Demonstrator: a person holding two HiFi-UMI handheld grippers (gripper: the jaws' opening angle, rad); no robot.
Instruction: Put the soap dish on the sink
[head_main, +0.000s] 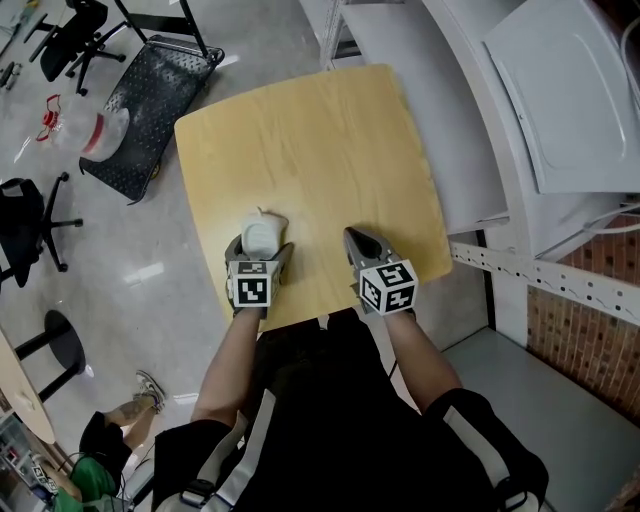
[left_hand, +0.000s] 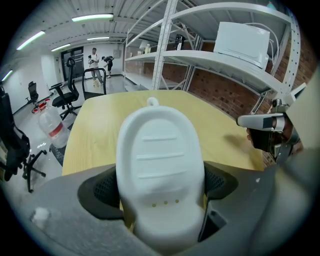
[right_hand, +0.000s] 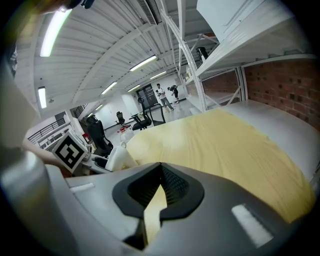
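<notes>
Head view: the floor at 9 to 11 o'clock holds a chair, a black cart and a bottle. The bench fills the middle, with nothing on it but the dish and the two grippers at its 6 o'clock edge.

The left gripper is at about 7 o'clock on the bench. Its fingers are clamped on the white dish, which pokes out toward 12. In the left gripper view the dish sits between both pads, gripped across its near end. Ribs and three small drain holes face the camera, and there is a small nub at the far tip. Cannot tell if the far end rests on the bench or is raised.

The right gripper is at 5 o'clock on the bench, beside the left one and not touching the dish. In the right gripper view its fingers are closed together and hold nothing; only a sliver of bench shows through the gap.

The rack is at 3 o'clock with a white box on it. No sink I can pick out for sure.

Handling, as a judgement:
- **Weight and stiffness:** the dish looks like moulded plastic, so probably light, stiff and not fragile.
- **Grip risk:** the surface is smooth and glossy, so likely slippery under the pads.
- **Pivot risk:** held by one end, the long free end could pivot or droop.
- **Where to hold:** squeezing across the width nearer the middle would be steadier. One gripper should be enough.
</notes>
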